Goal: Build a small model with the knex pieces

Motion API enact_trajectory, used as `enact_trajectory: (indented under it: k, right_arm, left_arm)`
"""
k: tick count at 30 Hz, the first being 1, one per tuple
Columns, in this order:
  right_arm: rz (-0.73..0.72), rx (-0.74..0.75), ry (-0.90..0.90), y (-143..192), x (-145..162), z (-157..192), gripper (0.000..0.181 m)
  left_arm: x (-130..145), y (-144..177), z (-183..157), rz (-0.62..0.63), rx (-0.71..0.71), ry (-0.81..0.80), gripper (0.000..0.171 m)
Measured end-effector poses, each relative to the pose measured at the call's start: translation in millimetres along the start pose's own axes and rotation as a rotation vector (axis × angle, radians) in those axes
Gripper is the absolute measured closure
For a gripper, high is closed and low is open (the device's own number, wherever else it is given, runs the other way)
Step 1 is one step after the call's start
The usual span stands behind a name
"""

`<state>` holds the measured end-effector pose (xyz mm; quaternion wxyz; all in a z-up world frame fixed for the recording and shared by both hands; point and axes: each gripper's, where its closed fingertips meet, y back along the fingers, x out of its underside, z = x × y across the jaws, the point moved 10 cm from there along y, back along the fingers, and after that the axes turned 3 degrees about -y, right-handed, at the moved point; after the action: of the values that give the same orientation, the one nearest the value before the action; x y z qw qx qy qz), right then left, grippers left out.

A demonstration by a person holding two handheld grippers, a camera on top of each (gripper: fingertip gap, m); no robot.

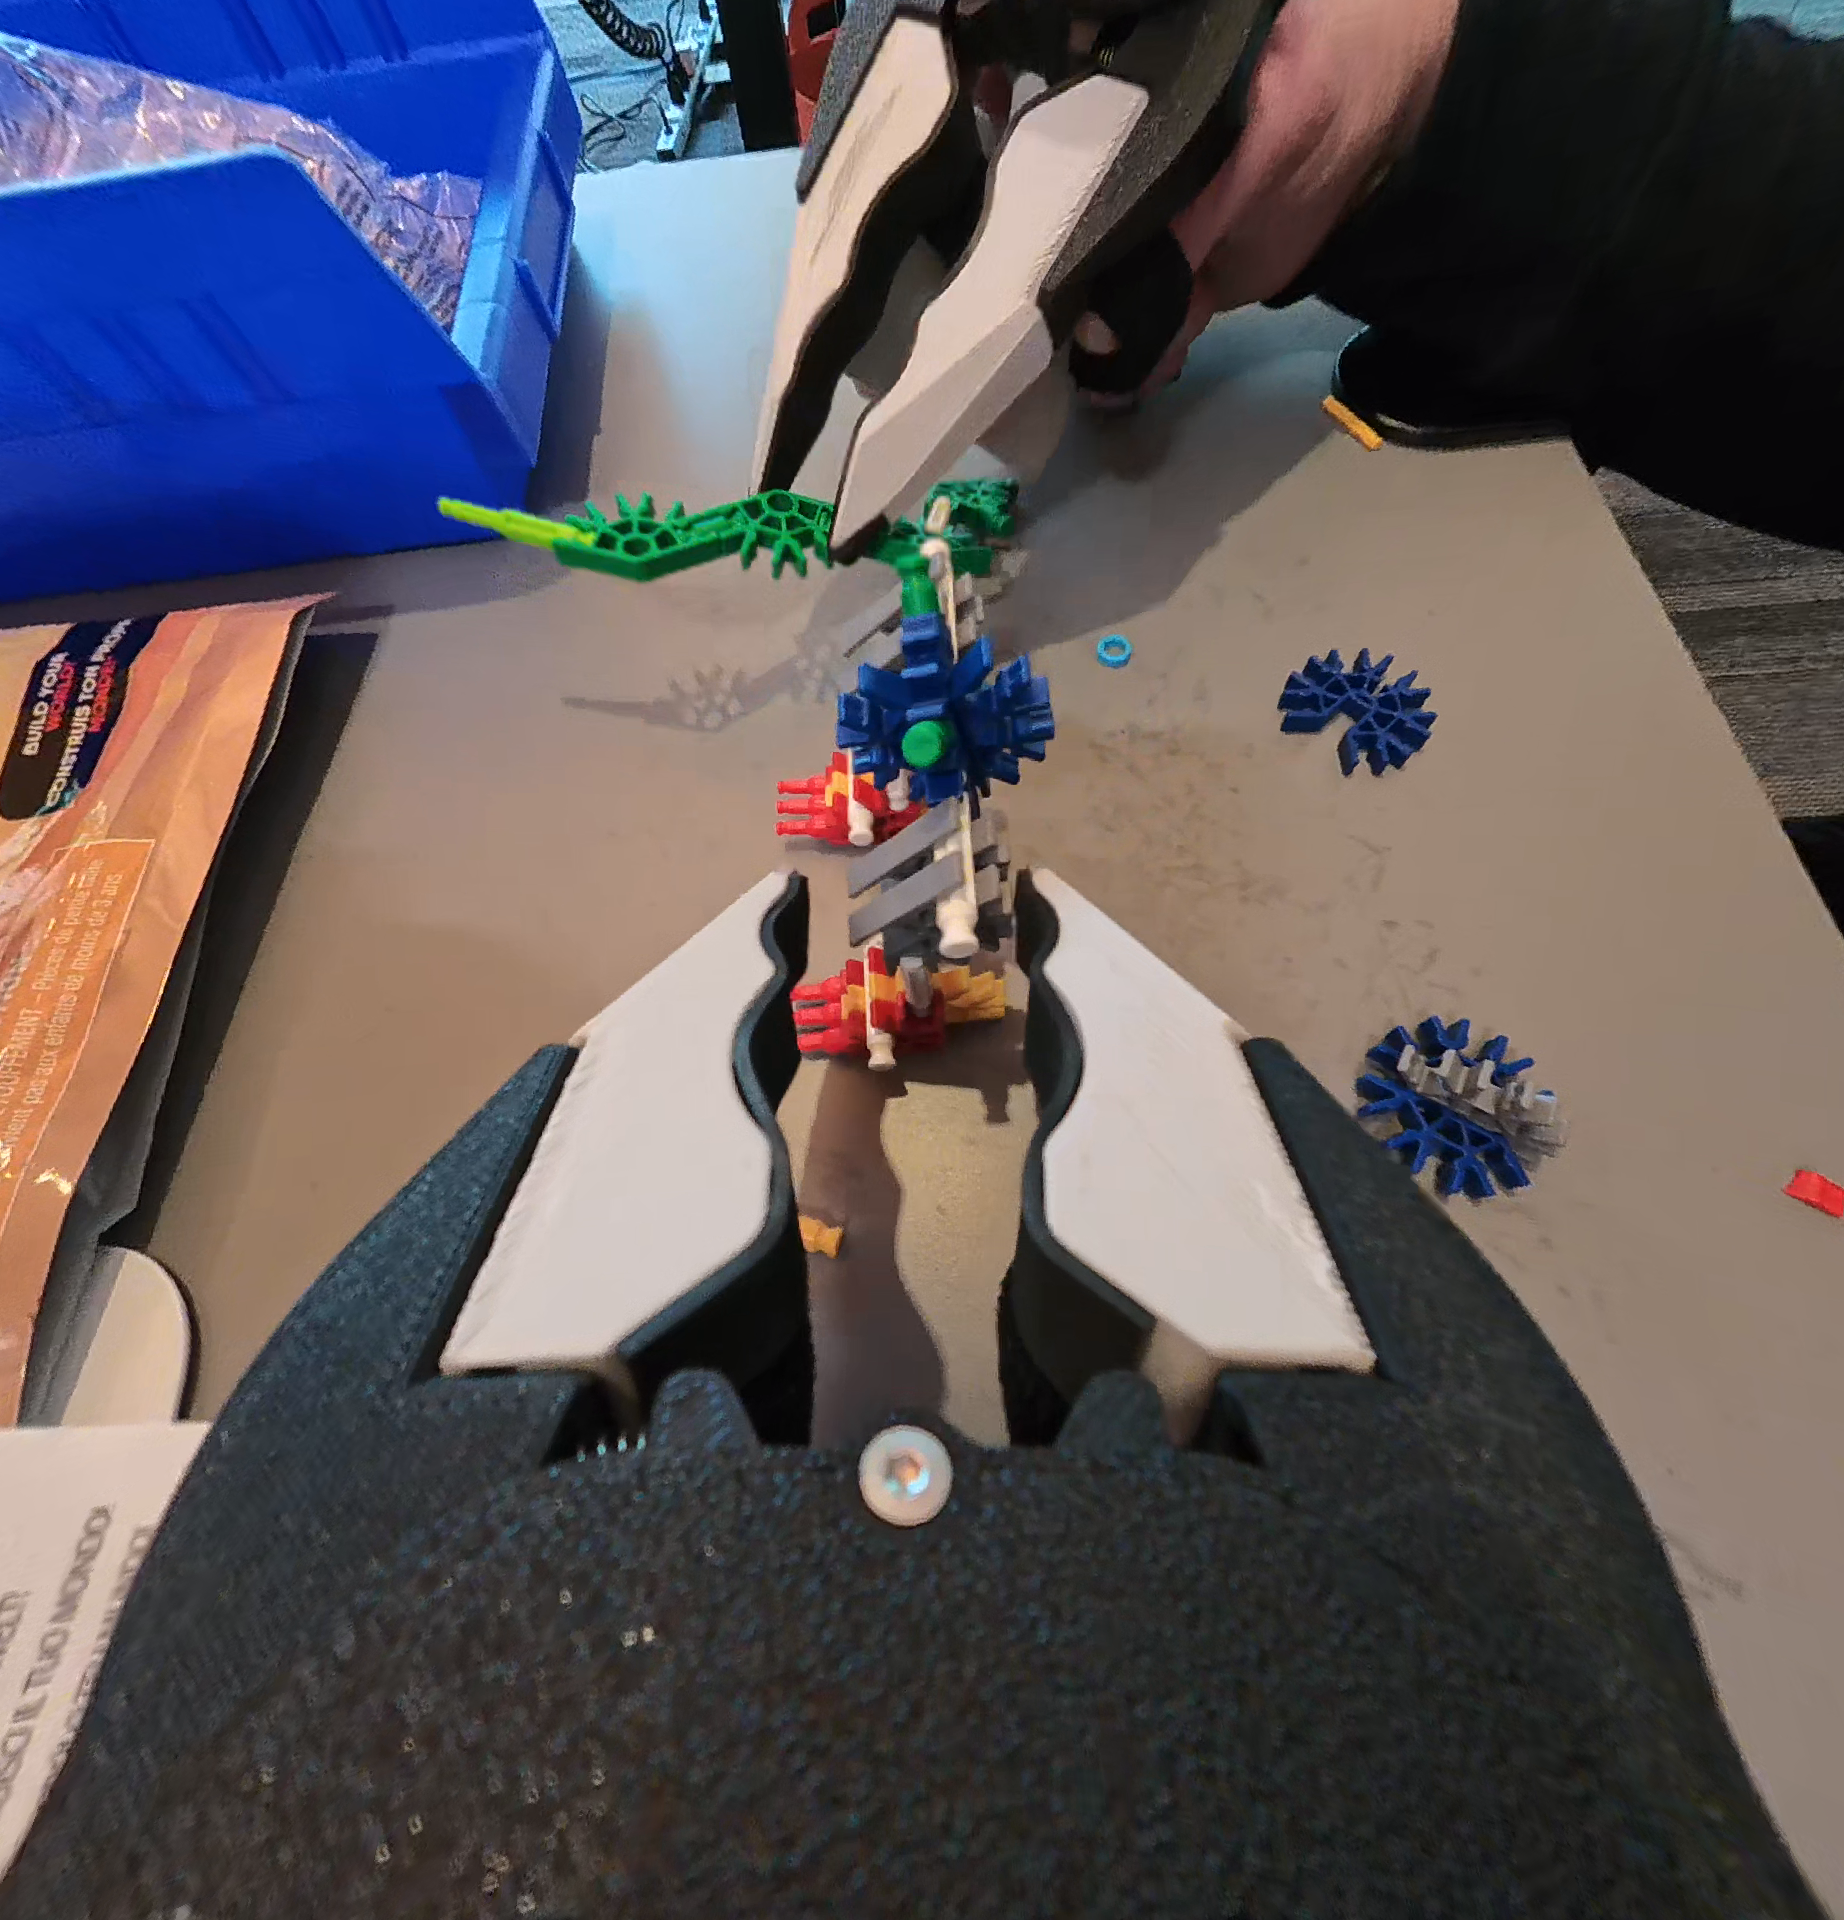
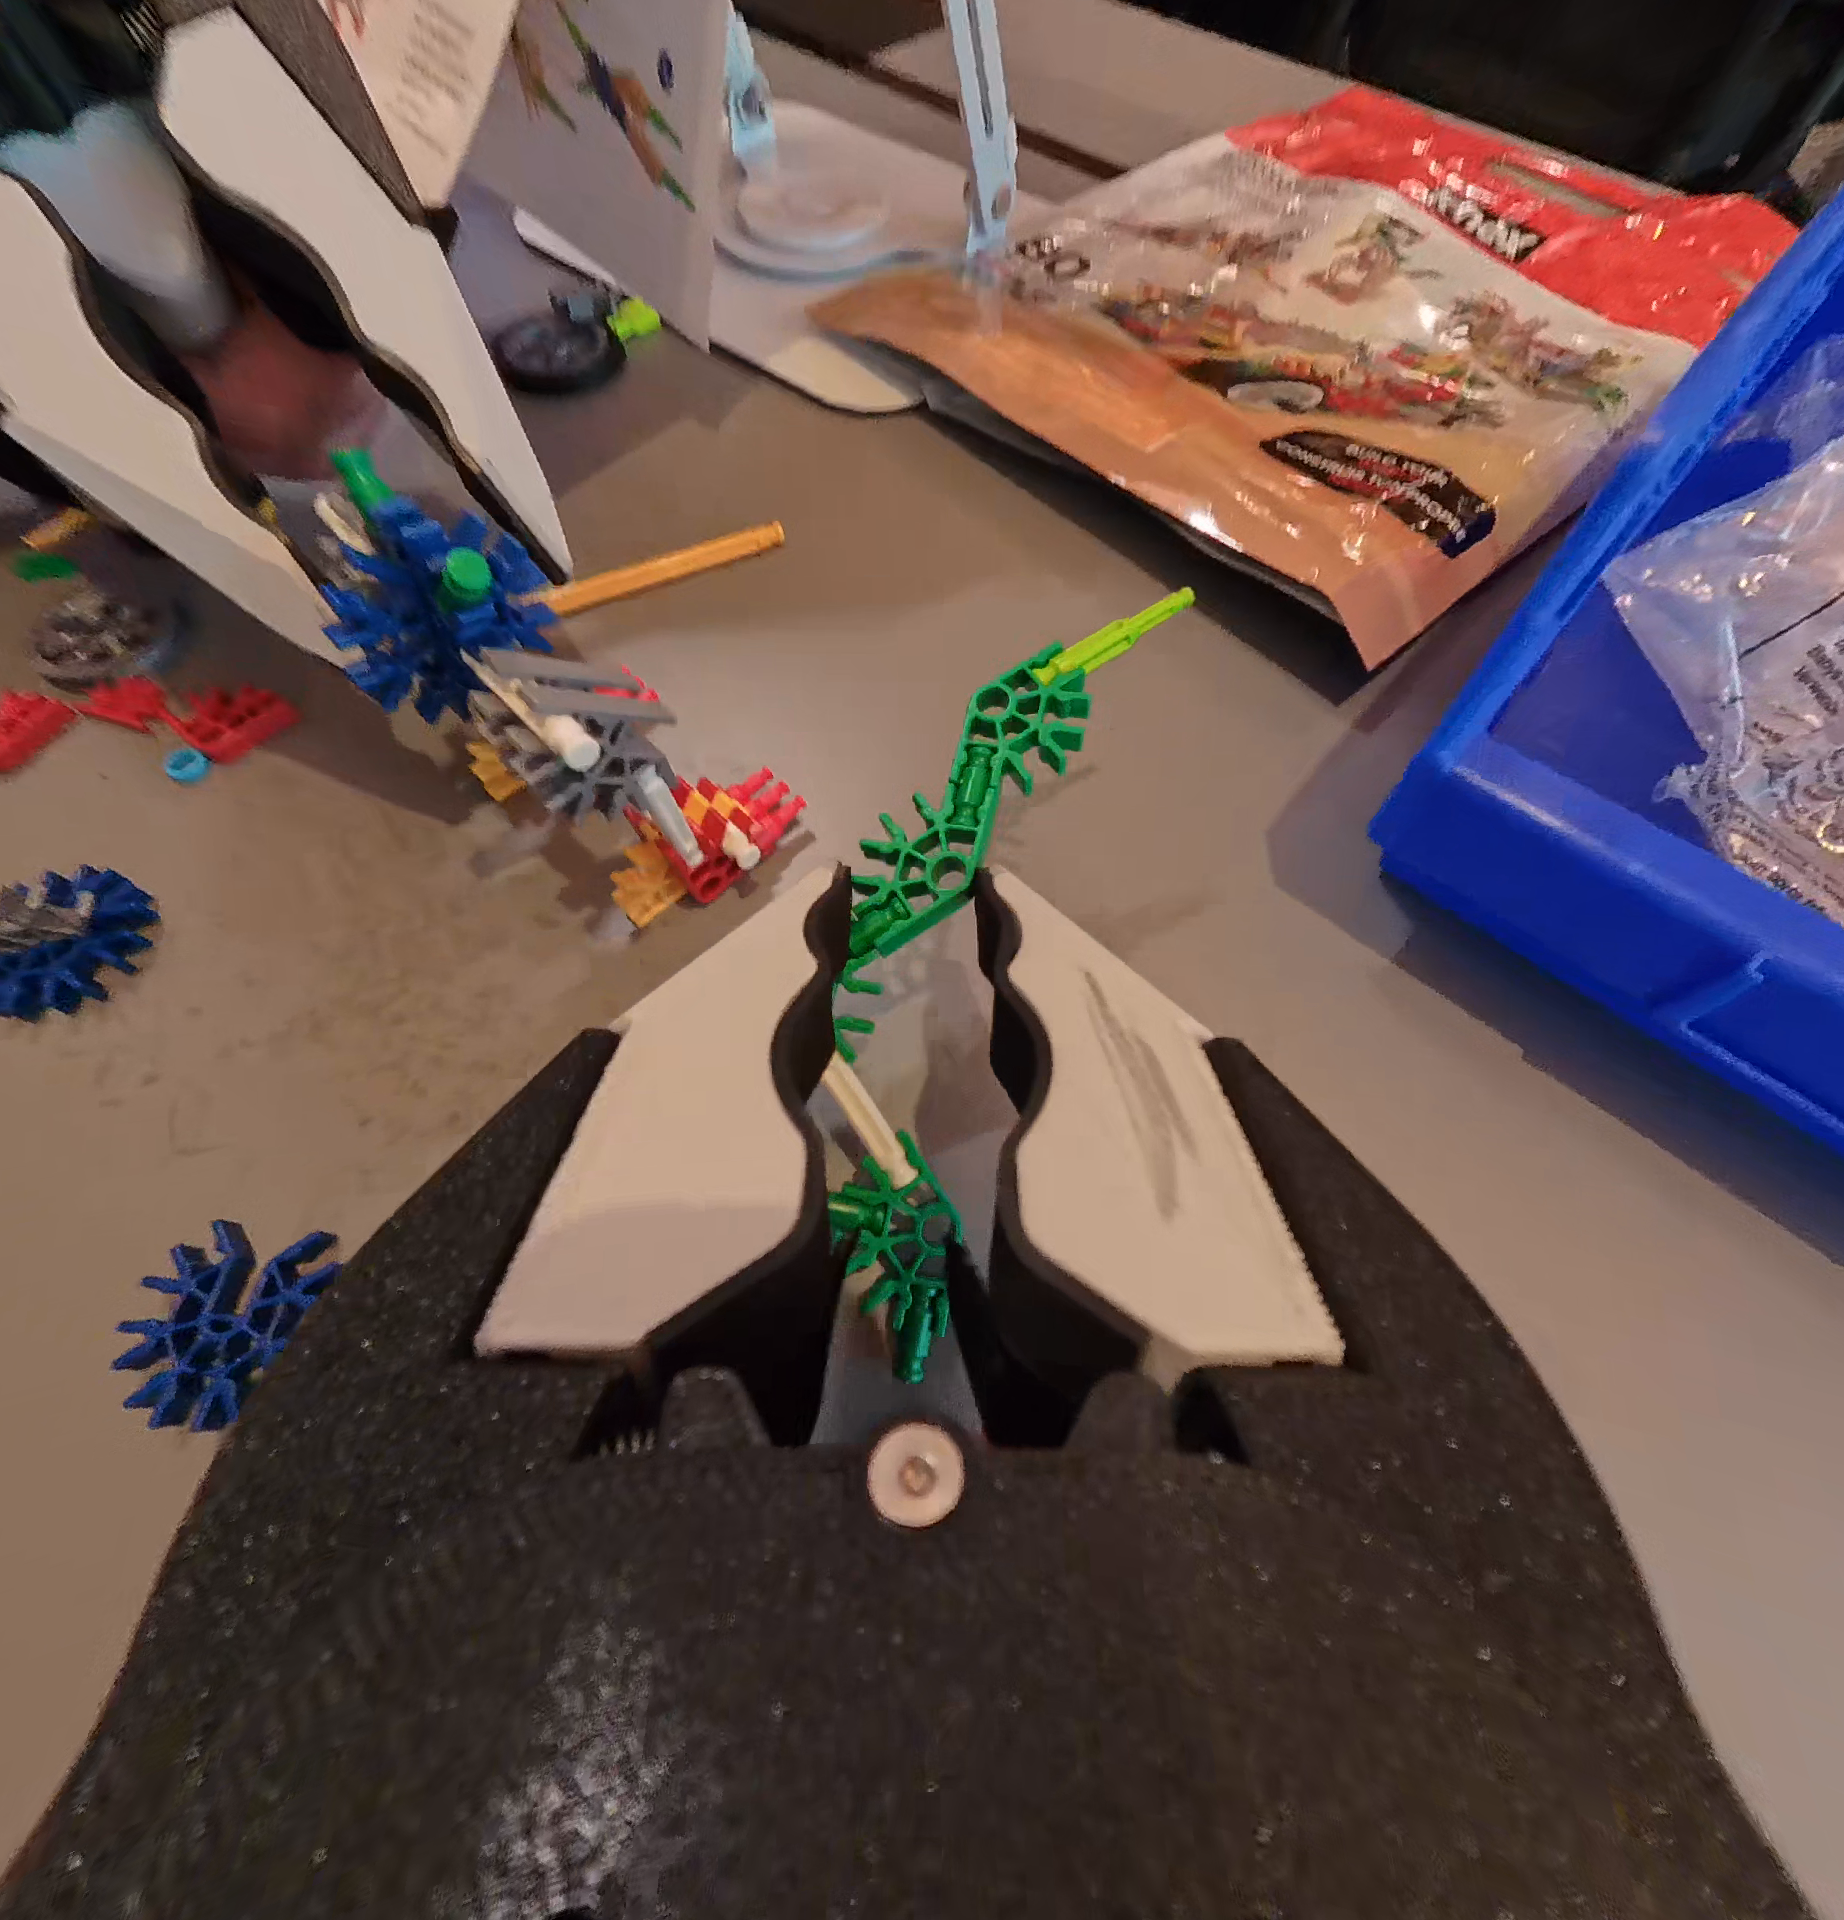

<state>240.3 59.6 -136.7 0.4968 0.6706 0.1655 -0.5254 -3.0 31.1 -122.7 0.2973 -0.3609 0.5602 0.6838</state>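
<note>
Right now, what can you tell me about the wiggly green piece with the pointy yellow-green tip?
The green zigzag chain looks like hard plastic: snowflake-edged connectors with round holes, snapped end to end. A lime rod sticks out of its far end. It hangs above the grey table, clamped by the right gripper. Its near end joins a white rod running into the toy model between the left gripper's fingers.

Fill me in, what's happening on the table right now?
A person holds a gripper in each hand over a grey table. The right gripper is shut on the green connector chain of a small rod-and-connector toy model. The left gripper is at the model's grey and red lower end; whether it grips is unclear. Loose blue connectors lie nearby, a blue bin beside them.
</note>
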Motion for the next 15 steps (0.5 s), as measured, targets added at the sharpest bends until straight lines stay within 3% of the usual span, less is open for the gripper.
enact_trajectory:
  k: [3, 6, 9, 11, 15]
  right_arm:
    - [-0.105, -0.047, -0.033, 8, -7, 0, 0.158]
    - [-0.255, -0.122, -0.079, 21, -17, 2, 0.158]
    - [-0.415, -0.189, -0.101, 35, -29, 10, 0.158]
    - [-0.470, -0.183, -0.109, 40, -34, 16, 0.158]
    - [-0.540, -0.153, -0.098, 46, -46, 39, 0.158]
  left_arm:
    - [-6, 6, 0, -0.046, -0.009, 0.013, 0.123]
    - [-20, 17, 0, -0.148, -0.006, 0.046, 0.097]
    - [-40, 29, -6, -0.259, -0.008, 0.040, 0.100]
    - [-52, 28, -14, -0.311, -0.019, 0.022, 0.112]
    - [-67, 9, -33, -0.316, -0.042, -0.021, 0.118]
